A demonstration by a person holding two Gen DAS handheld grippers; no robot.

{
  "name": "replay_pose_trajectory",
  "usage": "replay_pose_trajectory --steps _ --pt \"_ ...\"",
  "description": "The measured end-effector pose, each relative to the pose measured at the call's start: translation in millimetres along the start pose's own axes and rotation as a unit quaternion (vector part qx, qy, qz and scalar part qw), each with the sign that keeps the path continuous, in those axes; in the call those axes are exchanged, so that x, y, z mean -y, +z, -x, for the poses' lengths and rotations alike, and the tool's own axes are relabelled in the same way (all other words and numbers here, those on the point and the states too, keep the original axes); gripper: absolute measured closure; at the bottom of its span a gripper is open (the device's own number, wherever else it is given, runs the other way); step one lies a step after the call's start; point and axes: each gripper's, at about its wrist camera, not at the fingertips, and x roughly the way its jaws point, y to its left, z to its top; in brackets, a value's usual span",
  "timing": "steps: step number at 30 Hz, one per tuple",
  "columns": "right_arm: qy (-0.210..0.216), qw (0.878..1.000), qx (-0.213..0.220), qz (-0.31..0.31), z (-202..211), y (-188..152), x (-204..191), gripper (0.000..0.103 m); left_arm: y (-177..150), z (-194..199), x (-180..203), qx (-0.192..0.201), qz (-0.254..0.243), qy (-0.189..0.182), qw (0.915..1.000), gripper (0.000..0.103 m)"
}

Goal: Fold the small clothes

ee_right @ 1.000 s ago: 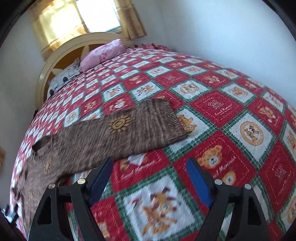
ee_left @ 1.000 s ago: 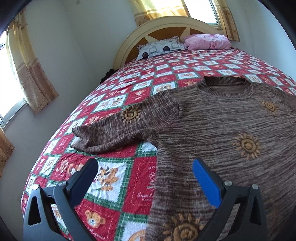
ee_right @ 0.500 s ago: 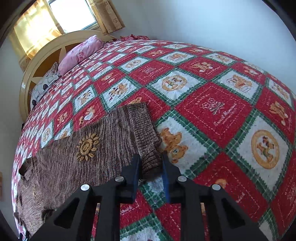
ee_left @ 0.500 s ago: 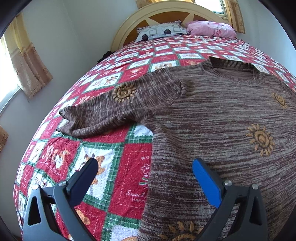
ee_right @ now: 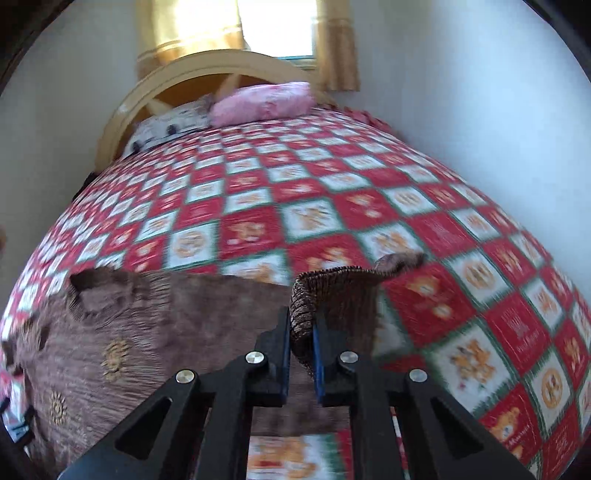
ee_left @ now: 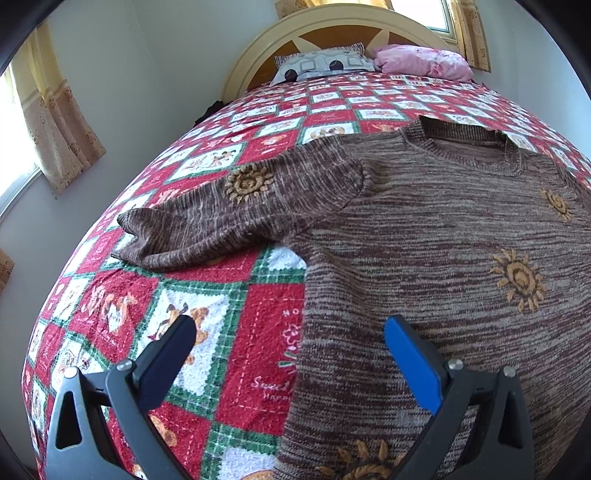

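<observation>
Right tool [ee_right: 302,334] is clamped tight on the ribbed sleeve cuff [ee_right: 314,291], pulling it up off the quilt [ee_right: 461,236]. Left tool [ee_left: 291,334] is spread wide with nothing in it, hovering over the edge of the brown sweater [ee_left: 424,229] laid flat on the bed. Pillows [ee_left: 325,66] sit by the headboard [ee_left: 332,22].

The sweater [ee_left: 424,240] lies flat on the bed [ee_left: 258,122]. Its neck hole points to the headboard [ee_left: 332,27]. One sleeve [ee_left: 240,214] lies out to the left on the quilt. Two pillows [ee_left: 417,61] sit side by side at the far end, against the headboard. In the right view, the other sleeve's cuff [ee_right: 325,291] is up off the bed, between the fingers [ee_right: 282,339].
</observation>
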Motion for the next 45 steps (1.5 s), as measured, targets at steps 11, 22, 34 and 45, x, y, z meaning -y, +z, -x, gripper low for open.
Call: replay_pose_trajectory --steps 11,22,34,45 --pt "0.151 0.972 -0.070 0.164 -36 -52 -147 0.076 -1 -1 0 -0.001 0.004 -0.001 1.0000 0.000" --pt "0.138 0.988 -0.005 0.071 57 -107 -28 0.040 18 35 30 0.018 -0.064 -0.050 0.9966 0.008" --pt "0.113 0.991 0.060 0.041 65 -143 6 0.039 79 95 206 0.116 -0.214 -0.122 0.9624 0.022" --pt "0.125 0.990 0.058 0.044 65 -146 8 0.029 94 29 289 0.008 -0.210 -0.154 0.9655 0.076"
